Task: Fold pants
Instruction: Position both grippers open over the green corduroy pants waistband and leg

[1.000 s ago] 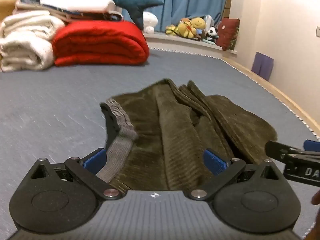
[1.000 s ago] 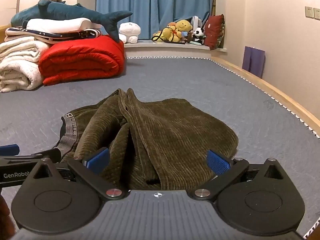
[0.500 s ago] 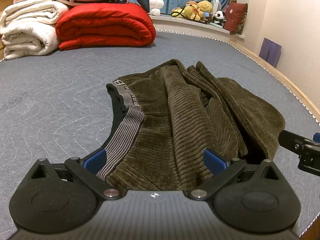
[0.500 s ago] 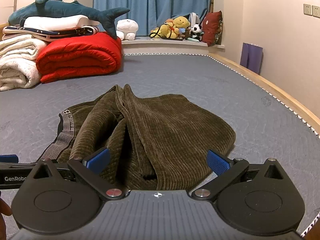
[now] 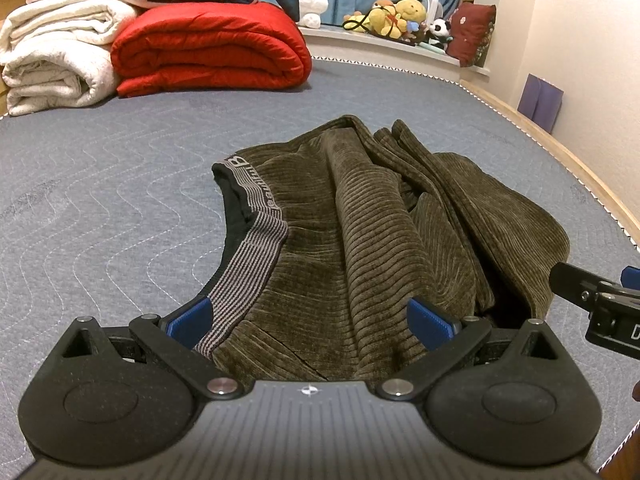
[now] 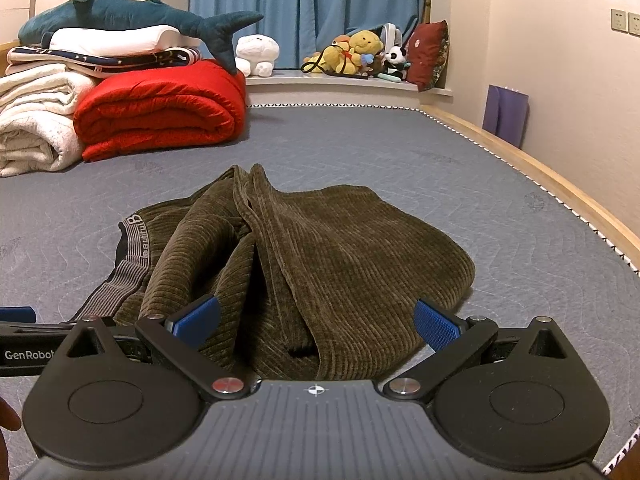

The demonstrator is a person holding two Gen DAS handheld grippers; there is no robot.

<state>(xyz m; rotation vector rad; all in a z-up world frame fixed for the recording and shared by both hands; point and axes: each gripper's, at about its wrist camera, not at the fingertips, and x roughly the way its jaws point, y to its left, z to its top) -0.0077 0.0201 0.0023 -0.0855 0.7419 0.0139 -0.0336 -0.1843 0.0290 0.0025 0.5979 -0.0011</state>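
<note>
Olive-brown corduroy pants [image 5: 380,232] lie bunched on the grey-blue quilted mattress [image 5: 100,200], with a grey striped waistband [image 5: 248,264] at their left. My left gripper [image 5: 310,318] is open, its blue pads on either side of the near waistband edge. My right gripper [image 6: 316,320] is open over the near edge of the pants [image 6: 340,260], where the bunched legs meet a flat folded part. Each gripper shows at the other view's edge: the right one in the left wrist view [image 5: 600,304], the left one in the right wrist view [image 6: 24,340].
A rolled red quilt [image 6: 160,116], white blankets [image 6: 36,128] and a blue shark plush [image 6: 132,12] are stacked at the far left. Soft toys [image 6: 360,56] and a red pillow sit on the window ledge. The mattress's wooden edge [image 6: 560,188] runs along the right, by the wall.
Both grippers have come slightly lower and closer over the near edge of the pants. The jaws stay open. The pants have not moved.
</note>
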